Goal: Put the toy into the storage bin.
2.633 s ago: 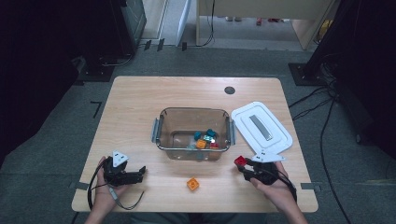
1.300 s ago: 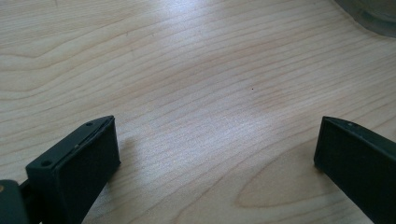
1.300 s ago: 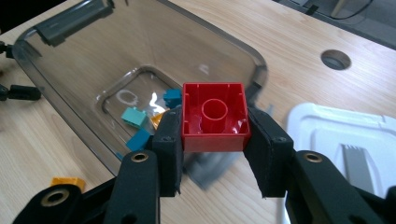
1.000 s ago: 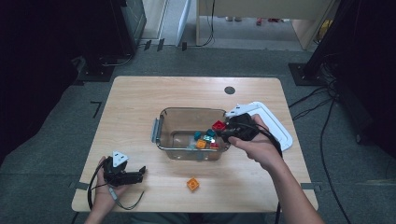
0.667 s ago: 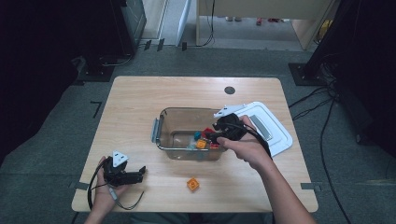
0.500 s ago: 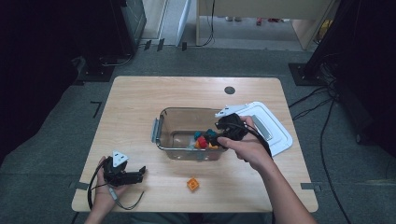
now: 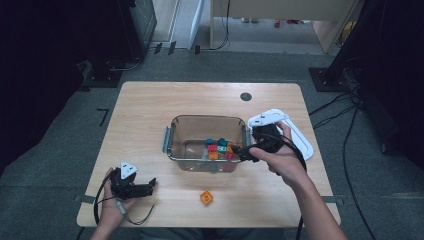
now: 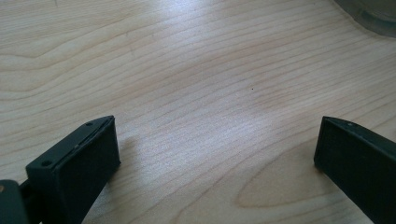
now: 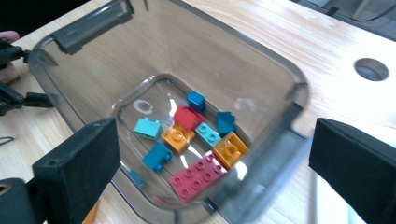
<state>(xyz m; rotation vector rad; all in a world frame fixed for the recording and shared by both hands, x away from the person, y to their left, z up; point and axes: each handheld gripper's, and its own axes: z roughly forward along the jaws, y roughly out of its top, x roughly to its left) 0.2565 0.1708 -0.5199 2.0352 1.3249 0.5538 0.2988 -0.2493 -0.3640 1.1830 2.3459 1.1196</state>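
On the bench (image 7: 150, 110) stands the clear container (image 7: 172, 145), its white lid (image 7: 300, 137) lying just beside it. The right gripper (image 7: 245, 152) hangs at its right rim, jaws just opened wide and empty; bricks (image 9: 198, 135) lie inside. That drop looks done. Next comes the lone orange brick (image 7: 206, 197) near the front edge. The left gripper (image 7: 145, 187) rests wide open.
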